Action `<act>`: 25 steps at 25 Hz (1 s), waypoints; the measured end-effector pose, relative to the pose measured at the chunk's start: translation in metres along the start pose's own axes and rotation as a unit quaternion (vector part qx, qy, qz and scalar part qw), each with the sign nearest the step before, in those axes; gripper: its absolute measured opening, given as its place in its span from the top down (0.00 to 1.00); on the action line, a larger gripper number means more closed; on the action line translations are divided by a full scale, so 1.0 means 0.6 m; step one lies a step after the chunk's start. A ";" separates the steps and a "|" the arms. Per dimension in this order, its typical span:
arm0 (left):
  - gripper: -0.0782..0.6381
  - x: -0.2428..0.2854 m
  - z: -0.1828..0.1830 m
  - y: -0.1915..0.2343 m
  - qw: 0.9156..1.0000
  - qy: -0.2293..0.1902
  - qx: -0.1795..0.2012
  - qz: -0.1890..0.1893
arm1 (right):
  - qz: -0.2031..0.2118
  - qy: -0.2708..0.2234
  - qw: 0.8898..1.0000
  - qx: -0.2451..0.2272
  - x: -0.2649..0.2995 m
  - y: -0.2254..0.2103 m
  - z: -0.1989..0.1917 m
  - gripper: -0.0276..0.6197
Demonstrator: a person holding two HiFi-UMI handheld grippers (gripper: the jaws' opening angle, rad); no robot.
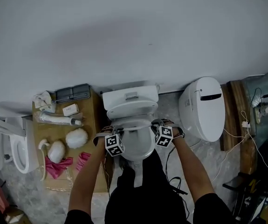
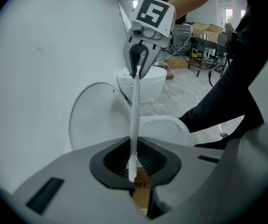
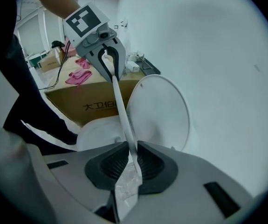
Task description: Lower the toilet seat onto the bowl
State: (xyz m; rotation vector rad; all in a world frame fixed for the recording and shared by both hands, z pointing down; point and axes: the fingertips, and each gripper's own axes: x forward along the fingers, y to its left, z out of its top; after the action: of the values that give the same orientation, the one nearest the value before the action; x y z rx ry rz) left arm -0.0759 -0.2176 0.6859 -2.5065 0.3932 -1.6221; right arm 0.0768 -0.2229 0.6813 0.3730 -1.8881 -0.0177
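Note:
A white toilet (image 1: 130,97) stands against the wall in the head view, its lid (image 1: 131,110) upright. The seat (image 1: 138,123) is raised off the bowl (image 1: 136,148) and held between both grippers. My left gripper (image 1: 123,136) is shut on the seat's left rim; in the left gripper view the seat (image 2: 134,120) runs edge-on from my jaws (image 2: 133,164) to the right gripper (image 2: 138,66) opposite. My right gripper (image 1: 153,132) is shut on the right rim; in the right gripper view the seat (image 3: 122,111) leads from my jaws (image 3: 133,160) to the left gripper (image 3: 108,62), with the lid (image 3: 159,111) behind.
A cardboard box (image 1: 92,120) at the toilet's left carries pink gloves (image 1: 59,166) and white items. A second white toilet (image 1: 207,107) stands at the right, with cables (image 1: 236,143) on the floor. Another seat unit (image 1: 19,148) lies far left. The person's legs stand right in front of the bowl.

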 end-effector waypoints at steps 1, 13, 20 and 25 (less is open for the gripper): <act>0.82 -0.001 0.000 -0.010 1.000 -0.003 0.005 0.003 | 0.000 0.002 1.000 -0.003 -0.001 0.010 -0.004 0.85; 0.81 0.004 -0.005 -0.089 0.999 0.020 0.033 0.008 | 0.023 -0.018 0.995 -0.096 -0.002 0.089 -0.032 0.85; 0.81 0.008 -0.013 -0.127 0.999 0.028 0.041 0.022 | 0.054 -0.039 0.989 -0.128 0.006 0.129 -0.043 0.85; 0.80 0.020 -0.025 -0.184 0.998 0.030 0.057 -0.006 | 0.096 -0.036 0.983 -0.153 0.018 0.185 -0.062 0.84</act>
State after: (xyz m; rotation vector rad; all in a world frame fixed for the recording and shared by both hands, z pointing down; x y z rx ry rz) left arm -0.0690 -0.1148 0.7301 -2.3860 0.2832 -1.6772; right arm 0.0805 -0.1144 0.7257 -0.0203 -1.9485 -0.1932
